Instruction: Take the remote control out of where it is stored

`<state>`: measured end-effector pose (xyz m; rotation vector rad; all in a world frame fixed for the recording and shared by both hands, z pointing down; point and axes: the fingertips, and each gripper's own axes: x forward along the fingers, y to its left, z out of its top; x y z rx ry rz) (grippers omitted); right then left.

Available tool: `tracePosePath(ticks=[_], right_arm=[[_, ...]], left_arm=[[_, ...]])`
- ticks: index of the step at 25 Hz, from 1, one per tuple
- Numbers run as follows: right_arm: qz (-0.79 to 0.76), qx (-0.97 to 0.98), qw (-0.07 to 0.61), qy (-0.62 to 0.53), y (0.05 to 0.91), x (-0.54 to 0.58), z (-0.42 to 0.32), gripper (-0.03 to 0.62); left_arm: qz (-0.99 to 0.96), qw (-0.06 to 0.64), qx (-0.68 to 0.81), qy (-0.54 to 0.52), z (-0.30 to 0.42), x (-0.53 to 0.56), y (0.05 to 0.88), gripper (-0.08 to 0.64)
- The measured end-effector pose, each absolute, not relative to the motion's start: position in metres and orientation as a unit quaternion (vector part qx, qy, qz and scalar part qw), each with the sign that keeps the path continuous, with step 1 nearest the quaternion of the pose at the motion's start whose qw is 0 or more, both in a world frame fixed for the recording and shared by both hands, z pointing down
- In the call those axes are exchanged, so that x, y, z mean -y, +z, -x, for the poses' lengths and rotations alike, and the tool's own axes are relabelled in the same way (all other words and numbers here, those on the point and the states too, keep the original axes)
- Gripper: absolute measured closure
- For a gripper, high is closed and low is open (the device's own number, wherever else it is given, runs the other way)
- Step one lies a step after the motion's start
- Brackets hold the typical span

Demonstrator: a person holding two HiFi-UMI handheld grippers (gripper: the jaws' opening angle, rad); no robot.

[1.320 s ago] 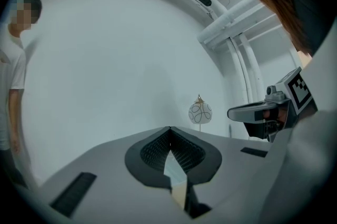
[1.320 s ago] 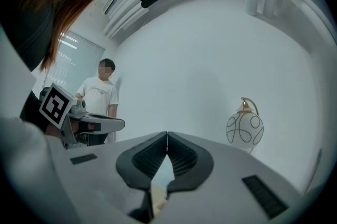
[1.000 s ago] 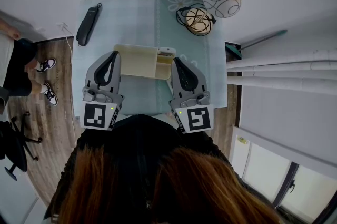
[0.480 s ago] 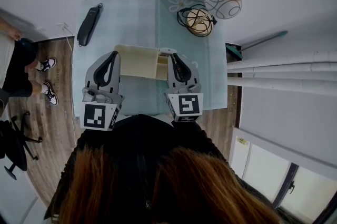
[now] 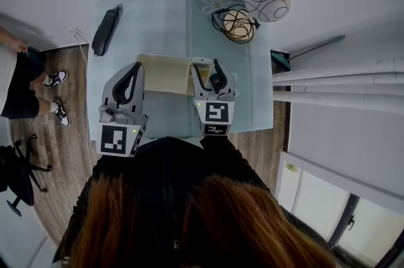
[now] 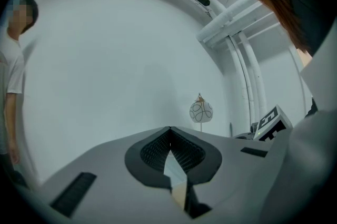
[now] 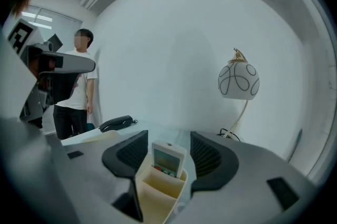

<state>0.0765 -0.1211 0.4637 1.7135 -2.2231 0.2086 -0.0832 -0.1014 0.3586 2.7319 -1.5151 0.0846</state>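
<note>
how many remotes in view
1: a white remote stands upright in the cream holder, at its right end in the head view. The black handset at the table's far left looks like a phone. More may hide inside.

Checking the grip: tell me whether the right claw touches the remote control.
Apart. The right gripper view shows the right claw, just opening, with the remote control between its pads and a gap on each side.

The right gripper [image 7: 169,150] has been lowered and shifted left over the holder's [image 7: 156,190] right compartment. Its fingers have just been opened, and the remote control [image 7: 168,157] now stands between them, ungripped.
</note>
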Motion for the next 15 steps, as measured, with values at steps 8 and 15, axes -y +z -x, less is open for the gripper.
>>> tracePosePath(ticks=[8, 15], right_arm=[[-0.614, 0.764, 0.174, 0.096, 0.491, 0.137, -0.074, 0.305], [-0.617, 0.760, 0.175, 0.108, 0.504, 0.143, -0.072, 0.304]], left_arm=[[-0.875, 0.007, 0.484, 0.026, 0.086, 0.099, 0.358, 0.555], [-0.871, 0.006, 0.491, 0.026, 0.092, 0.099, 0.358, 0.555]])
